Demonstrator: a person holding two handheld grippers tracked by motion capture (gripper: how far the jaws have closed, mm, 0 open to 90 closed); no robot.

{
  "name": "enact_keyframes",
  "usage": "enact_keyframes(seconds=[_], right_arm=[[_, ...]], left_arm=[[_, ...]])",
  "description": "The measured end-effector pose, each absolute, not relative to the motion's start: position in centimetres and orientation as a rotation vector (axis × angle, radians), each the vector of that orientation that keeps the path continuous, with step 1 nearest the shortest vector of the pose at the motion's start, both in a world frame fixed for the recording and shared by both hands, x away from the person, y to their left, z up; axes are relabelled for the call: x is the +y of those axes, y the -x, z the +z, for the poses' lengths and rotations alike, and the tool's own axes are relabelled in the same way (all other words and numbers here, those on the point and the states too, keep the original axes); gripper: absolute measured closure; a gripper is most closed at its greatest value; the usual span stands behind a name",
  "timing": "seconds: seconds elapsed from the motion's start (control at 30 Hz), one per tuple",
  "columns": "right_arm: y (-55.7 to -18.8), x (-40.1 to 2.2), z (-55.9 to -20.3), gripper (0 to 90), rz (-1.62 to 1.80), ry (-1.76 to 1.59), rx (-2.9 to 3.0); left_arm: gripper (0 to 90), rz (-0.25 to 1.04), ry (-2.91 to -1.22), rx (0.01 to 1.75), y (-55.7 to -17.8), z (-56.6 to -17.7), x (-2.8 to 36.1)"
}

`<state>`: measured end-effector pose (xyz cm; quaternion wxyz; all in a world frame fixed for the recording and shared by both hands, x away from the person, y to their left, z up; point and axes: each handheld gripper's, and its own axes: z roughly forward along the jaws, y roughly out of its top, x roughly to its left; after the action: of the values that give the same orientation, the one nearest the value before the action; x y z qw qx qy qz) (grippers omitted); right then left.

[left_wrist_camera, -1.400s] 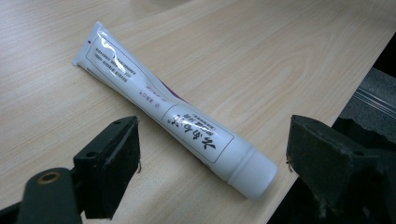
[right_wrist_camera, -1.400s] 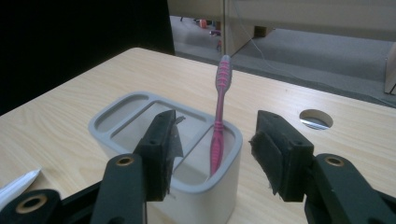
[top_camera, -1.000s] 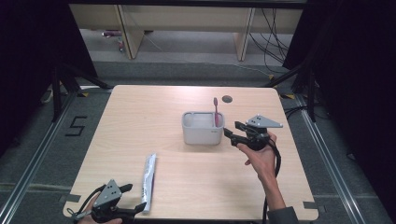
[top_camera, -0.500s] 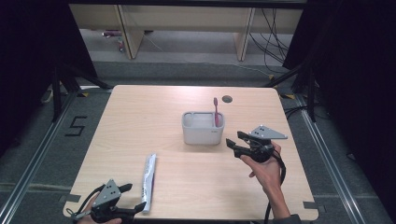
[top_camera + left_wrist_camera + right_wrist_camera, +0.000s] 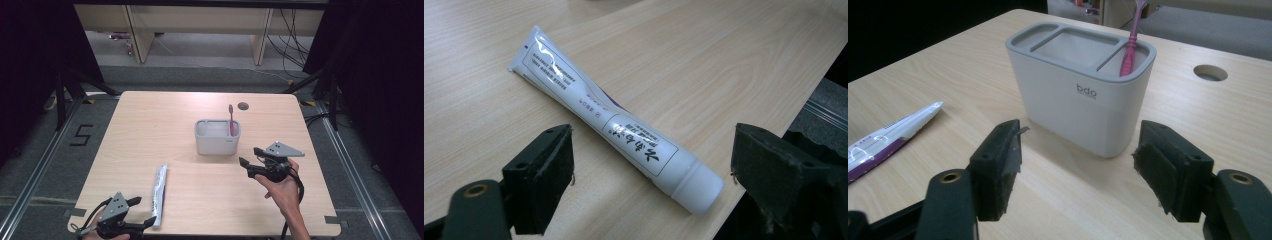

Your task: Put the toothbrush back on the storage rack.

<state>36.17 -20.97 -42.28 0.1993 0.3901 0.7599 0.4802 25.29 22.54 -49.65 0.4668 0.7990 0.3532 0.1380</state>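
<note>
Both tools stand open and hold nothing. Right tool point(image 5: 250, 156) hangs low over the desk point(image 5: 150, 125) just off the holder's near right corner, its jaws wide and pointed at the holder; they have just been opening, with only bare wood between them, and in the right gripper view the pads point(image 5: 998, 165) frame the holder's near wall without touching it. Left tool point(image 5: 142, 211) sits at the desk's near left edge, jaws spread, and in the left gripper view its pads point(image 5: 546, 175) stand either side of the tube's cap end, clear of it. Going by size: the desk is pale wood with a round cable hole point(image 5: 243, 106) near its far edge. Next, the holder point(image 5: 217, 142), a grey oblong box marked "bdo", stands upright a little right of the desk's middle; its top is split into a narrow slot at each end and a wide bay between. Then the tube point(image 5: 159, 194), white toothpaste with a purple stripe and printed labels, lies flat on the desk near the front edge, crimped end pointing toward the holder and cap end point(image 5: 696, 187) close to the desk's edge, just beside the left tool. Smallest is the pink toothbrush point(image 5: 231, 120), which stands nearly upright in the holder's right-hand end slot, leaning slightly, its head above the rim.
</note>
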Motion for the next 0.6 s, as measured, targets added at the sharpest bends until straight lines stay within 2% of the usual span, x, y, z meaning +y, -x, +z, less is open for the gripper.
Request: enact_keyframes(seconds=[0.6], right_arm=[[-33.5,-20.8,-45.1,32.9,1.321,-1.153,2.202]], left_arm=[[17.0,0.343,-1.969,0.874,-25.3,-49.6,22.6]])
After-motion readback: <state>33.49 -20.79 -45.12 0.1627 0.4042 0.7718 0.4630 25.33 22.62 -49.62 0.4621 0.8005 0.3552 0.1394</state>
